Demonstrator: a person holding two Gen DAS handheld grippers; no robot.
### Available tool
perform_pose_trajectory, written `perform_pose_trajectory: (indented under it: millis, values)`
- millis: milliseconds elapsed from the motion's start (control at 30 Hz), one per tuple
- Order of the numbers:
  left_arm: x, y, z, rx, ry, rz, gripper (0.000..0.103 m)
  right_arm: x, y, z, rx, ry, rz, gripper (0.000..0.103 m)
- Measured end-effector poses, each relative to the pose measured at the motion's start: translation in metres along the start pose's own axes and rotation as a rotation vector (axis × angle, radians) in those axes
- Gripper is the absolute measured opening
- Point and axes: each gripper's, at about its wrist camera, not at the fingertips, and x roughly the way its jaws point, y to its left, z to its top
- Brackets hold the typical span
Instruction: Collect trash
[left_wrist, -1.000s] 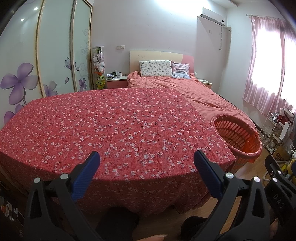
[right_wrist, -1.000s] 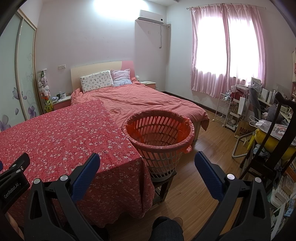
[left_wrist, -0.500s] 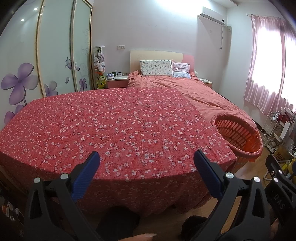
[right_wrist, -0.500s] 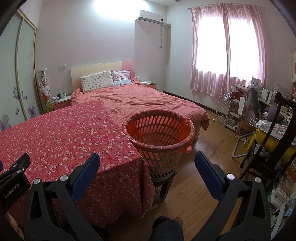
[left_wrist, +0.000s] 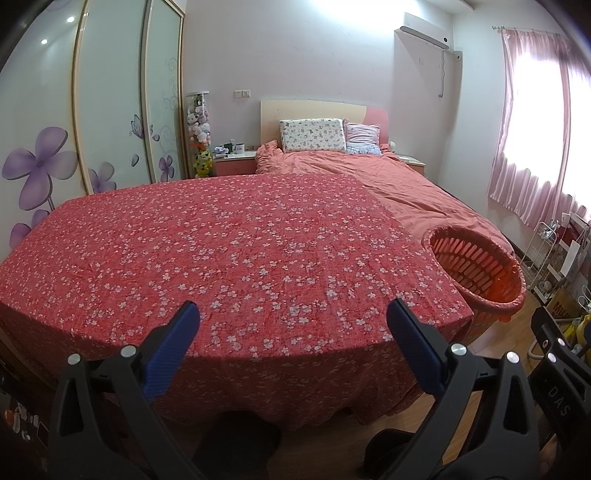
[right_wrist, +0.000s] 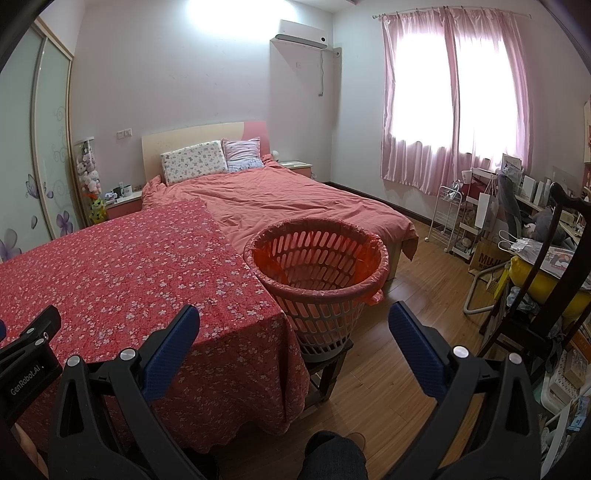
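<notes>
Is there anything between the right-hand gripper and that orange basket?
Nothing visible. The right gripper is open and empty, and only bare wooden floor lies between it and the basket, which stands on a low stool beside the flowered cloth.

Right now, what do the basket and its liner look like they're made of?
The laundry basket looks like moulded plastic, pale and matte, judging by its regular slotted walls. Its liner looks like a thin orange plastic bag: translucent, crinkled, folded over the rim. The basket looks empty.
</notes>
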Motion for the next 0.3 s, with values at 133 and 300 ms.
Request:
perform_pose_trajectory:
  millis: [133, 300]
  values:
    - [-0.0009, 0.0019, 0.0, 0.001, 0.0, 0.003, 0.099, 0.0, 0.0006, 0.0004, 0.0, -0.001, -0.001, 0.101]
    - [-0.0006, 0.0007, 0.0009, 0.002, 0.0, 0.003, 0.099, -0.0001, 0.0002, 0.0002, 0.001, 0.0, 0.0, 0.101]
